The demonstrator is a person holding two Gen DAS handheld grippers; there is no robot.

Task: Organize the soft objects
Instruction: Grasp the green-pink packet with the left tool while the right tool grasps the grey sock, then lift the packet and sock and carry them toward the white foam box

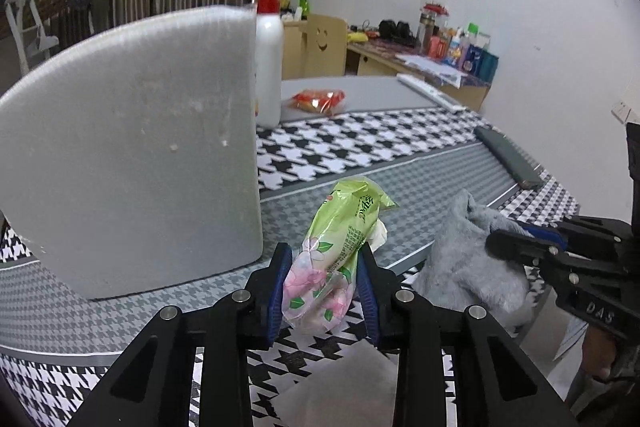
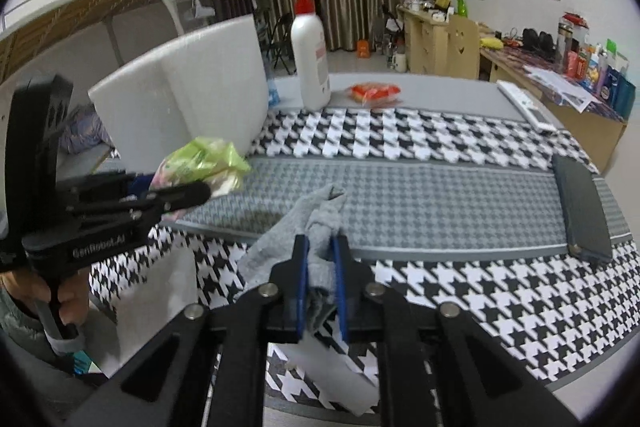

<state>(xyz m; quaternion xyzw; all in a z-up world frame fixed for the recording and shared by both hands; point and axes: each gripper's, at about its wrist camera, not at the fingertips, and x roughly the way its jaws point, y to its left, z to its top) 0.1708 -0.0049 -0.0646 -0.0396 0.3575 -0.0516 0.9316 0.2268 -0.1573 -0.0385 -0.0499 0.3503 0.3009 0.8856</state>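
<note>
Striped curtains and cluttered wooden desks back a houndstooth-covered table (image 2: 460, 163); beside its tall white foam bin (image 1: 128, 155), the left gripper (image 1: 322, 279) clamps a green floral tissue packet (image 1: 336, 247) whose slick film may slip, while the right gripper (image 2: 320, 279) pinches a sagging grey fleece cloth (image 2: 320, 223) that could snag the table edge

On the side of your left gripper (image 2: 188, 193), seen from the right wrist, the raised lettering reads "GenRobot.AI". On your right gripper (image 1: 516, 243), seen from the left wrist, the body carries "DAS". The green tissue pack (image 1: 340, 235) you hold bears printed characters, too small and creased to read. The white pump bottle (image 2: 310, 59) shows a reddish label, illegible.
</note>
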